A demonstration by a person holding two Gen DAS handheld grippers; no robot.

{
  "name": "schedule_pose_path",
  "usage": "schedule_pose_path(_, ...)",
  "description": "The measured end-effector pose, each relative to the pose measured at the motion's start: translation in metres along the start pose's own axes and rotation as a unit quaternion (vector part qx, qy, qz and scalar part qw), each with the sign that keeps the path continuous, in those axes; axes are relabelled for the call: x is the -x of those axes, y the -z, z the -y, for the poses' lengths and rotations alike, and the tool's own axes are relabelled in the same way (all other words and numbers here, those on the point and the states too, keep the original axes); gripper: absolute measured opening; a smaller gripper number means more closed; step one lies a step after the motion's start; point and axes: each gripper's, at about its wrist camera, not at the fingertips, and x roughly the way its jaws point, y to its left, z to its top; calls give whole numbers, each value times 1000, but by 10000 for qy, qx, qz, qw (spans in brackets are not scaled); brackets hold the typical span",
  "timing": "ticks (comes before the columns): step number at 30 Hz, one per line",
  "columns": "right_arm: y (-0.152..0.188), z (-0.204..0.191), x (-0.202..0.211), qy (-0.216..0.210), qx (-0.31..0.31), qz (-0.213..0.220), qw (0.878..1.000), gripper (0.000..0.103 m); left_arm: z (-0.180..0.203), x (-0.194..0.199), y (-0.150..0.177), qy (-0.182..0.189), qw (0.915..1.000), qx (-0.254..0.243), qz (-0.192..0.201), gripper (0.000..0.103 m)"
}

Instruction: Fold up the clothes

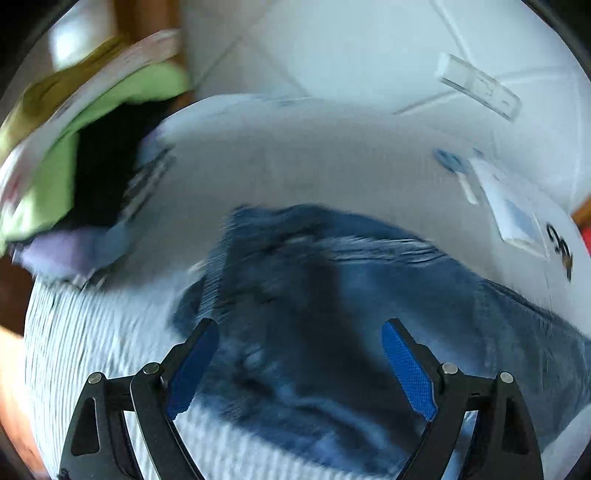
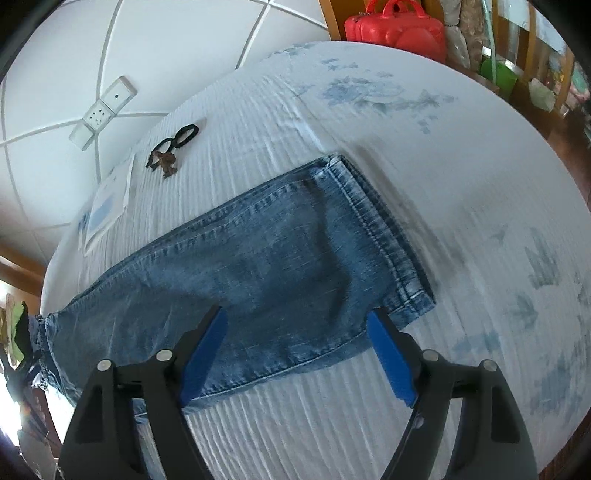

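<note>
A pair of blue jeans (image 2: 280,269) lies flat on a bed (image 2: 461,184) covered by a white ribbed sheet with faded blue prints. The hem end points toward the bed's far right side; the other end reaches its left edge. The right tool (image 2: 297,321) hovers over the jeans' near edge, its blue-padded fingers (image 2: 391,360) spread wide with nothing between them. Near the bed's far left edge lie black hair ties (image 2: 181,138) and a white packet (image 2: 109,201), apart from the jeans. A red bag (image 2: 397,31) stands beyond the far edge.
</note>
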Motion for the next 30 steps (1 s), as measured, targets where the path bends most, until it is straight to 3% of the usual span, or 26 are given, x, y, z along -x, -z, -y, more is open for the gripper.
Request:
schedule_pose_path(7,-1,12,0,-52,-328,48,9994,79,10,-39,-5,-231,9983,-272,-470,91)
schedule_pose_path(10,1,30,6,-51,-707,132,9974,90,7,-21,0,-193,9990,-223,-340,91)
schedule_pose_path(13,4,45,9,62,-934,200,9954,100,-9,11,12,-210,9997,-3,-113,91)
schedule_pose_path(18,7,50,1,56,-1069,175,9941,100,-45,24,34,-321,9981,522,-100,94)
schedule_pose_path(22,8,46,-11,30,-1057,146,9943,100,-57,7,44,-80,9959,858,-262,94)
schedule_pose_path(24,8,43,-17,15,-1036,163,9945,101,-54,-4,45,-7,9955,900,-307,102)
schedule_pose_path(30,7,30,-23,161,-877,468,9949,103,-44,-29,44,-278,9941,982,-368,103)
